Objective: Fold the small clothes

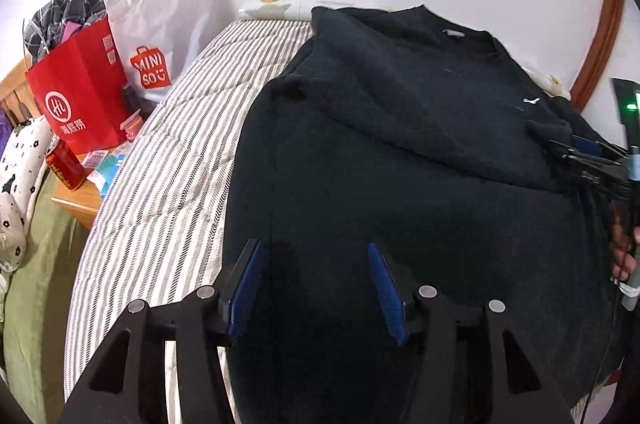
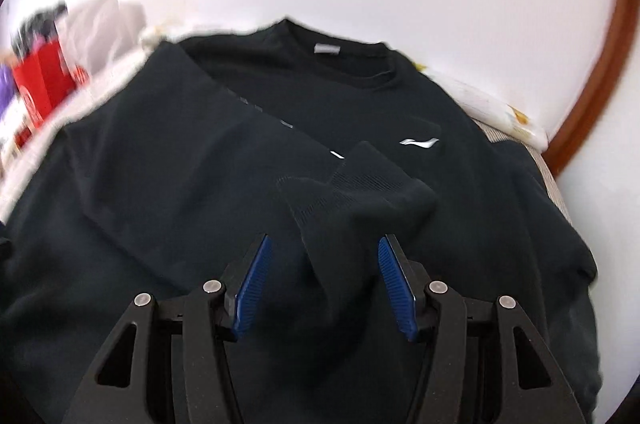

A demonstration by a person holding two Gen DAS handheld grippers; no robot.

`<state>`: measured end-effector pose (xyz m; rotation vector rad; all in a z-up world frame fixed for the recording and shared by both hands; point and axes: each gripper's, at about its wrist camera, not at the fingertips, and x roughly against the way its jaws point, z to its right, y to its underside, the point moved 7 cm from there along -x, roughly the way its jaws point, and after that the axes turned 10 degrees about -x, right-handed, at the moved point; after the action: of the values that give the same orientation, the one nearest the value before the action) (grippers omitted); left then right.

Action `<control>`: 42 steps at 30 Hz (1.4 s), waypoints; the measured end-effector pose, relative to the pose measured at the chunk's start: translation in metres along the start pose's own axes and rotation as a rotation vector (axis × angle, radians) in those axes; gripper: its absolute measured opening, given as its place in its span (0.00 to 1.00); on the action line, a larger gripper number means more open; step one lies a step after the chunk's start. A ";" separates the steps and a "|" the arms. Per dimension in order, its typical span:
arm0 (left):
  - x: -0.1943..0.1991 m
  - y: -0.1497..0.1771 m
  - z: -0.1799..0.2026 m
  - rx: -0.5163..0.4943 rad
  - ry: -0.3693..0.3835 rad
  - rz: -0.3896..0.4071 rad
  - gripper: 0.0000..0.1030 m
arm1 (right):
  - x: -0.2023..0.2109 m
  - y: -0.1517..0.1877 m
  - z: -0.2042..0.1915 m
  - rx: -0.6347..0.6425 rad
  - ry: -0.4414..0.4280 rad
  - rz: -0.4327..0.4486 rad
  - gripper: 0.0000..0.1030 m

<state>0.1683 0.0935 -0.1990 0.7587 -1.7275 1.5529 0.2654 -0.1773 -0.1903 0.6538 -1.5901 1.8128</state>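
Note:
A black sweatshirt point(image 1: 400, 152) lies flat, front up, on a striped bedspread point(image 1: 168, 152), its neck toward the wall. One sleeve point(image 2: 224, 128) is folded diagonally across the chest, near the white logo point(image 2: 418, 143). Its ribbed cuff point(image 2: 360, 196) lies loosely between the fingers of my right gripper point(image 2: 324, 240), which is open, and the blue pads stand clear of the cloth. My left gripper point(image 1: 313, 246) hovers open over the sweatshirt's lower left part, holding nothing. In the left wrist view the right gripper point(image 1: 592, 156) shows at the right edge.
Beside the bed, a wooden nightstand point(image 1: 76, 208) carries a red paper bag point(image 1: 80, 92), a white Miniso bag point(image 1: 160, 24) and a red can point(image 1: 64, 164). The white wall is behind the bed. A pillow point(image 2: 492, 108) and a wooden frame point(image 2: 600, 80) are at the right.

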 end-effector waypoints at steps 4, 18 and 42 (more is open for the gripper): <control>-0.014 0.000 0.000 -0.007 -0.021 -0.021 0.50 | -0.025 -0.009 0.010 -0.033 0.064 0.007 0.16; -0.018 -0.006 -0.006 0.005 0.031 -0.015 0.50 | 0.041 0.031 0.134 -0.318 0.044 0.015 0.43; -0.069 -0.072 -0.059 0.010 -0.060 -0.024 0.45 | -0.059 -0.155 -0.170 0.118 -0.448 0.013 0.50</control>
<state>0.2729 0.1425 -0.2084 0.8362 -1.7484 1.5377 0.4260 -0.0060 -0.1535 1.1716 -1.7740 1.8695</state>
